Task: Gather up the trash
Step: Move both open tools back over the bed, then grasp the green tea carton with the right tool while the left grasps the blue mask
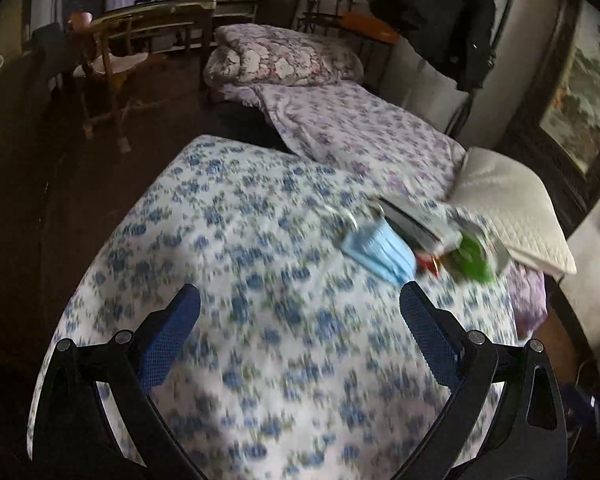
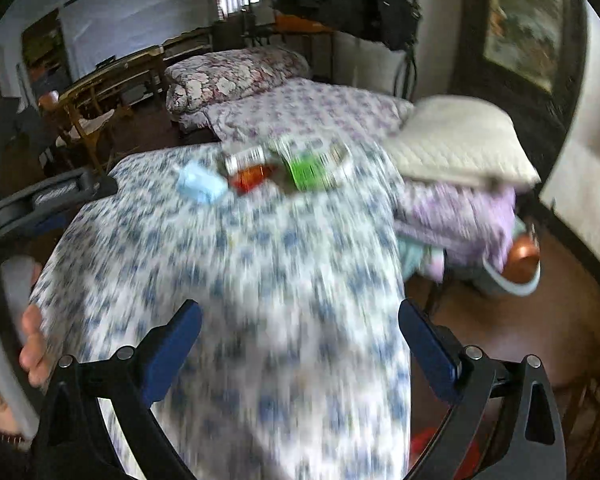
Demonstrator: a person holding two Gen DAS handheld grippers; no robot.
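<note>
Both grippers gape wide and empty: left gripper (image 1: pixel 300 312), right gripper (image 2: pixel 300 328). Above the left one, right of centre frame, the blue face mask (image 1: pixel 379 254) lies just past its right finger, its long axis slanting down-right, wrappers (image 1: pixel 459 248) beyond. In the right view the mask (image 2: pixel 200 184) sits well apart, upper centre-left, so the left looks nearer.

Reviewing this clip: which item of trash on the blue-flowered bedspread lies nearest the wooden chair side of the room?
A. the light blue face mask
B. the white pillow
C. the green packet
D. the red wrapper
A: the light blue face mask lies leftmost in the row, then the red wrapper, then the green packet.
</note>
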